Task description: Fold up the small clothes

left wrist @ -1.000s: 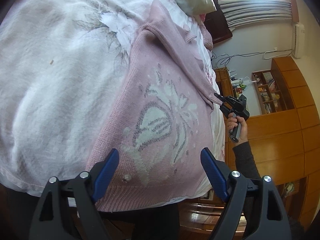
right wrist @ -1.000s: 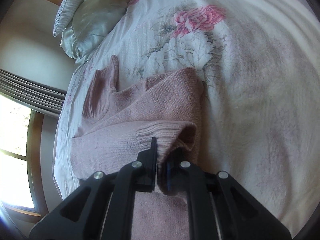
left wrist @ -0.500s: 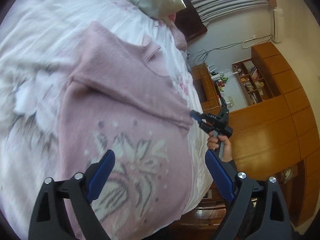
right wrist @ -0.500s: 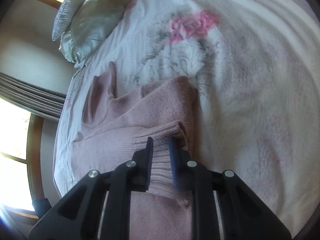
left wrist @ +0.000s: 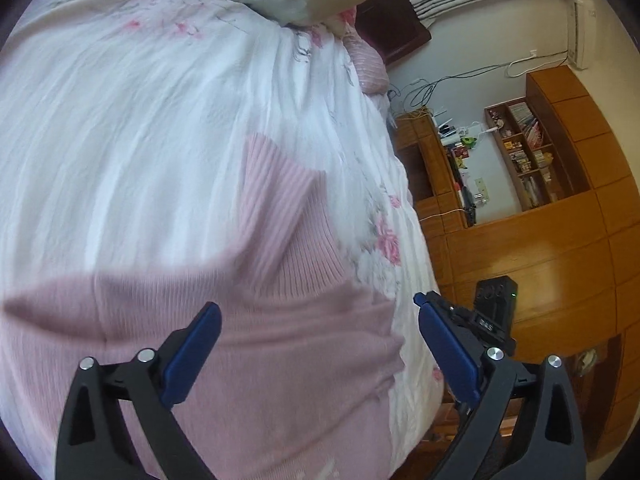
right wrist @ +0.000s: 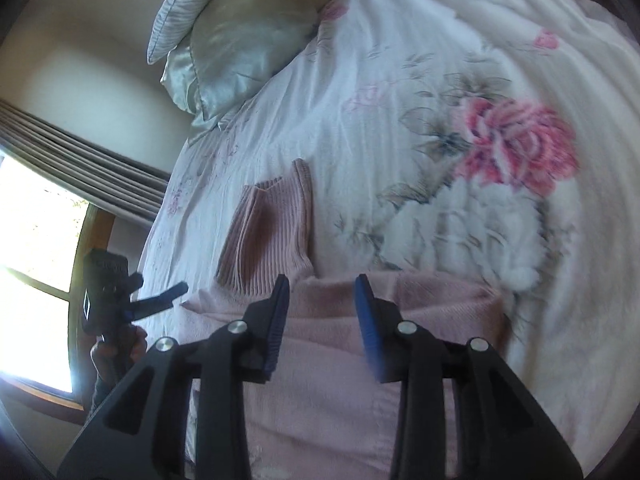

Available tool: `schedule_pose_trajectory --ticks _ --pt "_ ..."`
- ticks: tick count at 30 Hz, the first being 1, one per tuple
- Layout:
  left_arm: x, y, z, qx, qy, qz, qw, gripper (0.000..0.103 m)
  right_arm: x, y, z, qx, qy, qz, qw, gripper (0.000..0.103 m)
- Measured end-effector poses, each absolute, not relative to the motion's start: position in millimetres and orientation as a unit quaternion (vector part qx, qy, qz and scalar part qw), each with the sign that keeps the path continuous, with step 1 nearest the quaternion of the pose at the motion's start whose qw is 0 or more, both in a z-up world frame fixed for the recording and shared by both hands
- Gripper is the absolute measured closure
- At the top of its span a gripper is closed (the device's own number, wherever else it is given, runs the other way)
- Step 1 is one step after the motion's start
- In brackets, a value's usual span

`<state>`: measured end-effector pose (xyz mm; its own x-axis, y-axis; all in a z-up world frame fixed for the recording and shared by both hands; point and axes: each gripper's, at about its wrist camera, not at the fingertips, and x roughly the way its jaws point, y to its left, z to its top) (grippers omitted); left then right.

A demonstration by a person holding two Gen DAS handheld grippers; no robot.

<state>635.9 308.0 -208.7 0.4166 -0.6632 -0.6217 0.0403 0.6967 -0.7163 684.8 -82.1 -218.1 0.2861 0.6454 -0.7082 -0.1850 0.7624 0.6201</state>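
Observation:
A pink knit sweater [left wrist: 248, 344] lies flat on the bed, its ribbed turtleneck collar [left wrist: 276, 204] pointing up the bed. My left gripper [left wrist: 318, 344] hovers open over the shoulder area just below the collar, nothing between its blue pads. My right gripper [right wrist: 322, 312] is also open and holds nothing. It hangs over the sweater [right wrist: 340, 368] just below the collar [right wrist: 268, 232]. A folded-over sleeve forms a thicker layer at the right [right wrist: 452, 300]. In the right wrist view a hand [right wrist: 116, 352] holds the left gripper [right wrist: 158, 286] at the bed's edge.
A white bedspread [right wrist: 400, 80] with pink roses covers the bed. Pale pillows [right wrist: 240, 40] lie at the head. Wooden cabinets and shelves [left wrist: 540, 260] stand beside the bed. A window with curtains [right wrist: 36, 256] is on the other side.
My right gripper has opened and let go of the sleeve cuff, which now lies on the sweater. Both grippers have moved up the sweater from the hem and patterned front towards the collar.

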Motion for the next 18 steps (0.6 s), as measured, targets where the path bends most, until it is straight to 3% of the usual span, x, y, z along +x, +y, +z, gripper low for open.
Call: schedule_pose_trajectory --ticks 8,9,11,14,16,17,18 --pt "721 278 -256 -0.256 0.537 -0.216 0.774 0.008 764 -1 -264 0.191 0.544 0.268 0.772 0.057" --pt "725 279 -258 -0.251 0.536 -0.213 0.777 0.012 769 4 -268 0.190 0.543 0.269 0.773 0.054" --pt "730 280 -260 -0.245 0.535 -0.217 0.779 0.044 779 14 -276 0.187 0.540 0.274 0.773 0.053" --pt "729 284 -262 -0.227 0.532 -0.208 0.789 0.068 788 26 -285 0.180 0.537 0.270 0.779 0.050" --pt "726 287 -264 -0.219 0.529 -0.200 0.795 0.077 790 30 -289 0.186 0.534 0.271 0.779 0.049" --pt "722 288 -262 -0.219 0.524 -0.201 0.798 0.085 788 32 -289 0.190 0.532 0.277 0.778 0.062" --pt "718 289 -259 -0.217 0.515 -0.203 0.804 0.089 787 34 -289 0.191 0.534 0.286 0.772 0.093"
